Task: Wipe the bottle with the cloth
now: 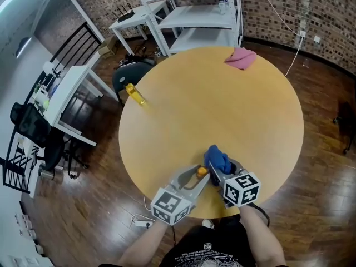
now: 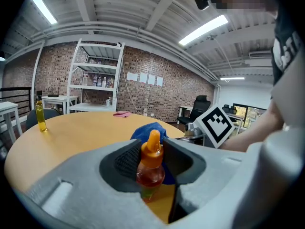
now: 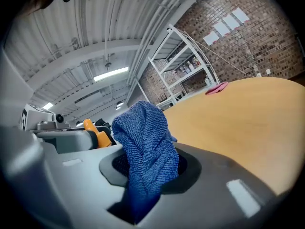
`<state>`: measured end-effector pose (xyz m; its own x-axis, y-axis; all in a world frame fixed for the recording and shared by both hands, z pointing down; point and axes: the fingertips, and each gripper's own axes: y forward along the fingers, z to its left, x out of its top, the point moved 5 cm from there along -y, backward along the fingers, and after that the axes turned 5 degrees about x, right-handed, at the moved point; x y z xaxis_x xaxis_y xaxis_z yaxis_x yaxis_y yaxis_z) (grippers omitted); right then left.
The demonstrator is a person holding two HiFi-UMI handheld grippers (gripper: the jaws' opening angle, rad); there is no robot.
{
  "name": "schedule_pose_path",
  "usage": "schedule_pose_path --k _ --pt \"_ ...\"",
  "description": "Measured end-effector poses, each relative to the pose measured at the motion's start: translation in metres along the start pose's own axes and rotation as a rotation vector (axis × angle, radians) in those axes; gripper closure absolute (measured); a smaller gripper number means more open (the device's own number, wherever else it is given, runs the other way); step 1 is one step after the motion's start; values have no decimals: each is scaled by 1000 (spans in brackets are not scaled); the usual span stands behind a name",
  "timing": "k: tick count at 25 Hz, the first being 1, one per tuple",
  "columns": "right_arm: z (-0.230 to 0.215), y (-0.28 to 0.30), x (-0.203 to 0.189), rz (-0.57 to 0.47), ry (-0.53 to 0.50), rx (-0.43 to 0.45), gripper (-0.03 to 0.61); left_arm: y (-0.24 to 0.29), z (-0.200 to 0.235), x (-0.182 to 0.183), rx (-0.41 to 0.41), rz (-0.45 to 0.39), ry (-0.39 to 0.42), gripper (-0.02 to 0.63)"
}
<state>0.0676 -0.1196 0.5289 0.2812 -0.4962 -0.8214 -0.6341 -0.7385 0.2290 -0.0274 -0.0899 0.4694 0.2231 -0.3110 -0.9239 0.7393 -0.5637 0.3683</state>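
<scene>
A small bottle (image 2: 151, 165) with amber liquid and an orange cap stands upright between the jaws of my left gripper (image 2: 152, 162), which is shut on it. In the head view this bottle (image 1: 202, 171) is near the table's front edge, held by the left gripper (image 1: 200, 176). My right gripper (image 1: 221, 170) is shut on a bunched blue cloth (image 1: 217, 158), which sits right beside the bottle's cap. The right gripper view shows the blue cloth (image 3: 145, 154) filling the right gripper (image 3: 148, 171), with the orange cap (image 3: 96, 131) just to its left.
The round wooden table (image 1: 222, 110) carries a pink cloth (image 1: 241, 58) at its far edge and a yellow bottle (image 1: 135, 94) at its left edge. White shelving (image 1: 194, 15) and white desks (image 1: 67, 99) stand beyond the table. A black chair (image 1: 129, 74) is tucked at the far left.
</scene>
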Motion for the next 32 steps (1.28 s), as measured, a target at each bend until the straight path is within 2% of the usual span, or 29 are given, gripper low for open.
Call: schedule_pose_path --k 6,11,17,32 --pt "-6 8 -8 52 45 63 471 -1 2 -3 7 -5 1 469" --pt "-4 -10 -21 18 71 26 472 -1 2 -4 9 -9 -6 469" --pt "8 -25 -36 -1 34 -37 471 0 3 -4 14 -14 -7 469" --pt "38 -47 -57 -8 -41 -127 468 -4 -1 -4 50 -17 -21 469"
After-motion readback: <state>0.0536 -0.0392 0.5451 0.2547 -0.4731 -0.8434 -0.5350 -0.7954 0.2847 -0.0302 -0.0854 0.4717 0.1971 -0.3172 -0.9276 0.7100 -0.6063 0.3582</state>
